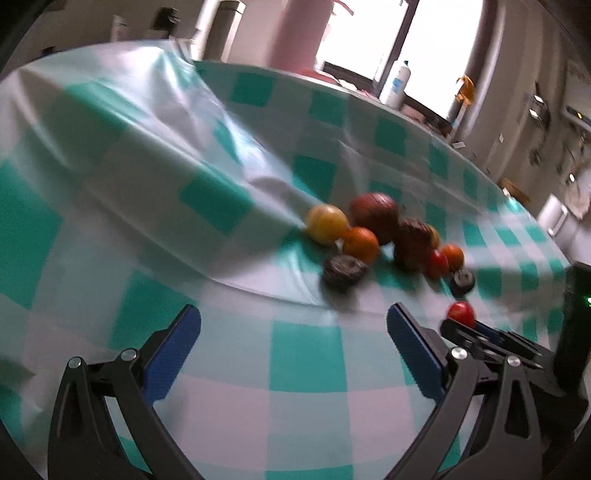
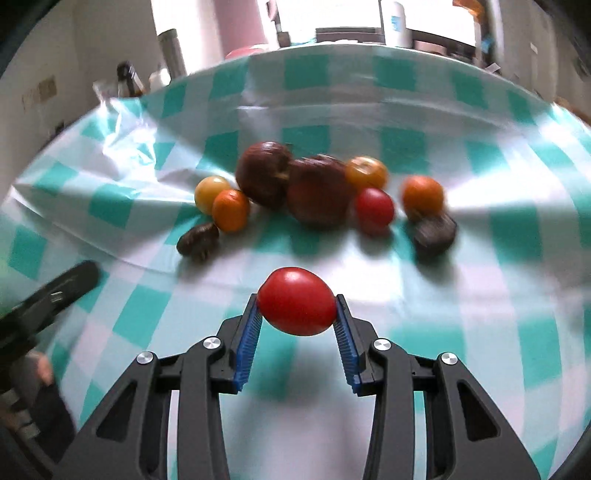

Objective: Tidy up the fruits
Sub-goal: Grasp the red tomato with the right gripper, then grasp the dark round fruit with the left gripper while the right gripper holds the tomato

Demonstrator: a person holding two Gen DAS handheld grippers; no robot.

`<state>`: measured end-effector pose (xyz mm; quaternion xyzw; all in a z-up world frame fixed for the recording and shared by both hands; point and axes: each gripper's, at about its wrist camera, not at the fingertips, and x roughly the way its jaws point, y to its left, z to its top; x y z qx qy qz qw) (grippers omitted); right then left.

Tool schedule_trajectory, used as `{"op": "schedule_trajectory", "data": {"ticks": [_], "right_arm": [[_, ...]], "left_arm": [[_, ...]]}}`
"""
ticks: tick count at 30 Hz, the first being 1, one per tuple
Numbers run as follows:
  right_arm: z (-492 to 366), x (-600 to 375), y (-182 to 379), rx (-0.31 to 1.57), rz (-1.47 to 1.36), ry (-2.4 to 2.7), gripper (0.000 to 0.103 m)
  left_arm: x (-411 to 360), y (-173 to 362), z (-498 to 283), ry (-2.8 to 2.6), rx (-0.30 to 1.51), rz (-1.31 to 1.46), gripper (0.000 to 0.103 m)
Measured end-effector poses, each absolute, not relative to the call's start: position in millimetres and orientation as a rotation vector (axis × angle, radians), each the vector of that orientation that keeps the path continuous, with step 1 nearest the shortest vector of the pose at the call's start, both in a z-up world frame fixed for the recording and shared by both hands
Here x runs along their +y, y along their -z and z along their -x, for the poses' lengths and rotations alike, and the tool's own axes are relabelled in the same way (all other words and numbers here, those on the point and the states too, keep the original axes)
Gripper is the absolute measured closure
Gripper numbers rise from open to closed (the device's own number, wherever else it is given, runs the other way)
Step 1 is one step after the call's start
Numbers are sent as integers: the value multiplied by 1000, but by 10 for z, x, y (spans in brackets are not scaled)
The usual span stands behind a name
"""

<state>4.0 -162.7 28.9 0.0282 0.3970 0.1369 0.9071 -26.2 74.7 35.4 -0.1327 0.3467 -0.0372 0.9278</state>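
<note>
My right gripper (image 2: 297, 317) is shut on a red tomato (image 2: 296, 301) and holds it above the checked cloth; the tomato also shows in the left wrist view (image 1: 461, 314). Beyond it lies a cluster of fruit: two dark red apples (image 2: 263, 171) (image 2: 317, 194), a yellow tomato (image 2: 210, 192), orange tomatoes (image 2: 229, 209) (image 2: 422, 194), a red tomato (image 2: 373, 208), and two dark wrinkled fruits (image 2: 197, 242) (image 2: 434, 232). My left gripper (image 1: 293, 332) is open and empty, short of the cluster (image 1: 373, 236) and to its left.
The teal and white checked cloth (image 1: 306, 354) has a raised fold (image 1: 177, 122) on the left. A white bottle (image 1: 396, 83) and a pink container (image 1: 299, 33) stand past the table's far edge.
</note>
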Motion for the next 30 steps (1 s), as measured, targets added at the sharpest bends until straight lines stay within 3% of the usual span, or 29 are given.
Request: {"op": "schedule_trajectory", "data": {"ticks": [12, 16, 19, 30], "right_arm": [[210, -1884, -275, 802, -239, -335, 64], [226, -1927, -282, 792, -264, -349, 64], [225, -1927, -284, 793, -265, -354, 64], [629, -1939, -375, 742, -199, -308, 64]], "left_arm": [[161, -240, -568, 42, 850, 68, 4], [135, -91, -869, 27, 923, 80, 27], [112, -98, -820, 47, 905, 60, 63], [127, -405, 329, 116, 685, 75, 63]]}}
